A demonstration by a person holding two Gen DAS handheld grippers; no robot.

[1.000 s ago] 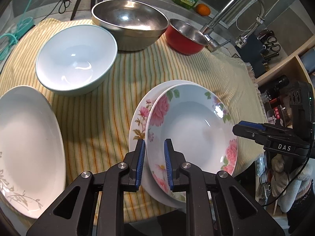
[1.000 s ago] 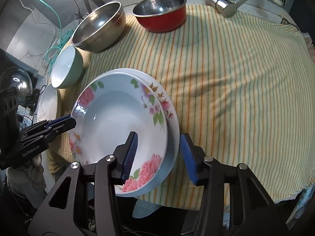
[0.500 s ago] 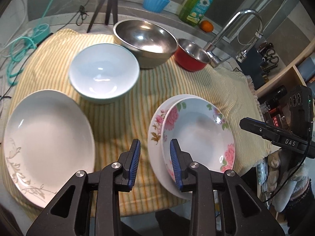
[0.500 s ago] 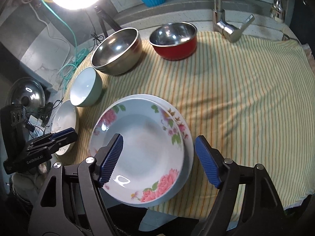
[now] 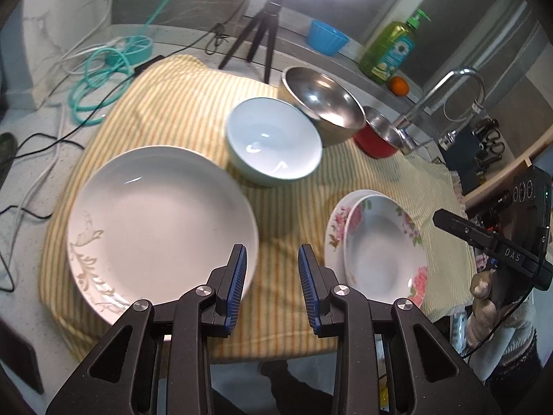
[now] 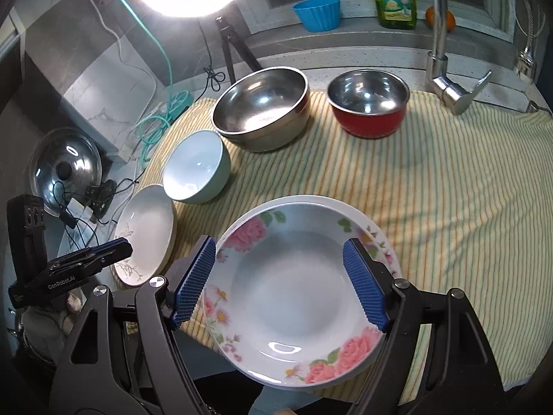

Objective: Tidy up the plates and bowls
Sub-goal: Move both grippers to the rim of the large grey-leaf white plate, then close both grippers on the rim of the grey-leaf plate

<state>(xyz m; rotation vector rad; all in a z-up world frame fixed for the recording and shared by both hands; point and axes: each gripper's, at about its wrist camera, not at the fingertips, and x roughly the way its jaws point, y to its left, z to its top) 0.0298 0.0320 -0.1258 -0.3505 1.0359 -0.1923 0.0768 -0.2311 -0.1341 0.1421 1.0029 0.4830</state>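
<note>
Two rose-patterned white deep plates [image 6: 293,290] lie stacked, the upper offset on the lower, at the near edge of a yellow striped cloth [image 6: 449,190]. A larger white plate with a grey vine motif [image 5: 155,221] lies well apart from the stack, at the cloth's other near corner. A pale blue-green ceramic bowl [image 5: 273,141] stands just behind it, near a large stainless steel bowl [image 6: 262,107]; a smaller red-sided steel bowl [image 6: 368,103] stands beside that, near the chrome tap [image 6: 449,86].

Left gripper [image 5: 271,288]: blue-padded jaws a little apart, nothing between them, hanging over bare cloth between the vine plate and the stack. Right gripper [image 6: 285,285]: jaws spread wide above the stacked plates, pads clear of the rim, nothing gripped.

On the ledge behind: a blue fluted cup [image 6: 316,14] and a green soap bottle [image 5: 389,50]
</note>
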